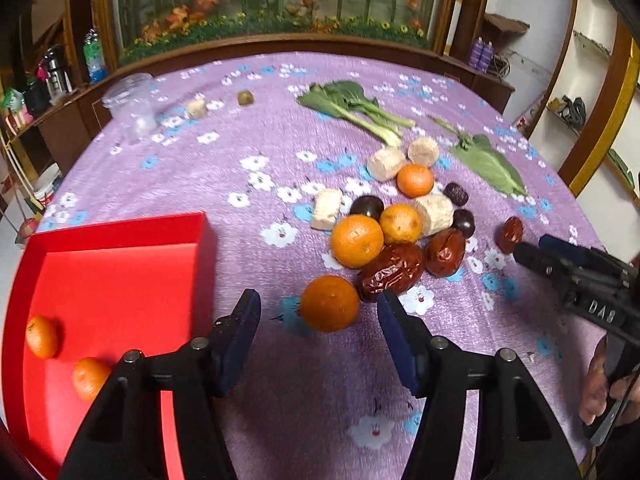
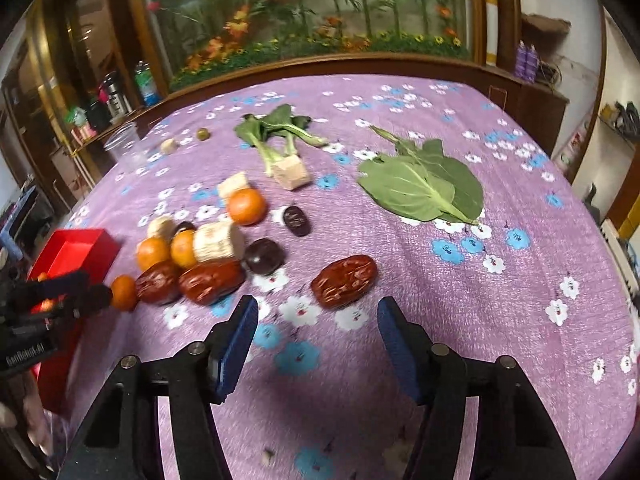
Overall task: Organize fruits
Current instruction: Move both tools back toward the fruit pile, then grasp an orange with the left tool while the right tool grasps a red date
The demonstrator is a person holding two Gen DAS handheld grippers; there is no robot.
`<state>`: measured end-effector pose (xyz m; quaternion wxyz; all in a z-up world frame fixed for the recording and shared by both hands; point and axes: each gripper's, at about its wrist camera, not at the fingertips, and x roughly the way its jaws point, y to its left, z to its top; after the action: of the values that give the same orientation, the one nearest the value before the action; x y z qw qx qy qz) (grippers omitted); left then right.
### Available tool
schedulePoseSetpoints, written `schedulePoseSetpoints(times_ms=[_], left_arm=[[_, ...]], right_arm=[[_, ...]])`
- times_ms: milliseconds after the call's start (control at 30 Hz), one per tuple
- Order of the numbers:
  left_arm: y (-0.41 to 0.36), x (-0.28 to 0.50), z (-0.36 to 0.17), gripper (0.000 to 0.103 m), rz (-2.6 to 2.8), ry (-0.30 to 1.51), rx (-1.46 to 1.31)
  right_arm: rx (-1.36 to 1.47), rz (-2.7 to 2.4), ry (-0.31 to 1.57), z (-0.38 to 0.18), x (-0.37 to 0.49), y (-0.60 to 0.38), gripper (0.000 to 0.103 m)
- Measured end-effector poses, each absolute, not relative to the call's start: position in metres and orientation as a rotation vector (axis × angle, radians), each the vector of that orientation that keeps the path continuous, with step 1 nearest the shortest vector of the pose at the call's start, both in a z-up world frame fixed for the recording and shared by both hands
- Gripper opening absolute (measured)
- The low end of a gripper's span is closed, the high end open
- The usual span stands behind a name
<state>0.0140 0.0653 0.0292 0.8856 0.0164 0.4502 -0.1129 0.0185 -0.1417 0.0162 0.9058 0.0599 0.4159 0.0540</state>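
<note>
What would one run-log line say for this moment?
left gripper: open, orange between jaws, not gripped | right gripper: open, nearing red date | red box: two oranges inside

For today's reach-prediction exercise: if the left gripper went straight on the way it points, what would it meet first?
Most likely the round orange mandarin lying just ahead of the left gripper and between its open jaws; depth is unclear.
</note>
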Motion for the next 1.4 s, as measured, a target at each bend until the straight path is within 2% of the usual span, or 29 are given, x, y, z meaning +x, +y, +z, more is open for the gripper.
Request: schedulePoseSetpoints(times_ms=[367,433,467,500,567,667,867,1167,1400], left_arm=[[0.052,0.028,0.010,0.059,-0.257,0.999,0.050],[0.048,0.025,0.009,0.054,-0.249,0.979,0.077],[0.046,0.024,0.009,0.048,-0.248,0.972,0.088],[0.045,0.024,0.009,0.039,-0.244,0.967,0.095],[0.045,0.023,0.009,0.032,-0.234,0.959,0.101],[0.049,0.023,0.009,0.032,-0.241,0.962,0.068],[0.058,0.011,0.027,0.031,-0.226,0.914,0.021],[0.096,-0.023,0.065,0.032,-0.172,0.818,-0.065],[0.154,-0.054,0.082,0.032,-0.089,0.768,-0.147]], right_arm=[[0.176,0.103,0.913,-0.004,0.047,-0.143,0.066],[0.175,0.100,0.908,-0.004,0.048,-0.143,0.066],[0.177,0.099,0.907,-0.004,0.049,-0.143,0.066],[0.177,0.097,0.905,-0.004,0.050,-0.144,0.063],[0.166,0.080,0.900,-0.004,0.050,-0.144,0.057],[0.144,0.054,0.895,-0.005,0.051,-0.144,0.041],[0.204,0.068,0.893,-0.002,0.045,-0.151,0.031],[0.176,0.126,0.818,0.033,0.013,-0.129,0.030],[0.150,0.191,0.780,0.057,-0.010,-0.096,0.029]])
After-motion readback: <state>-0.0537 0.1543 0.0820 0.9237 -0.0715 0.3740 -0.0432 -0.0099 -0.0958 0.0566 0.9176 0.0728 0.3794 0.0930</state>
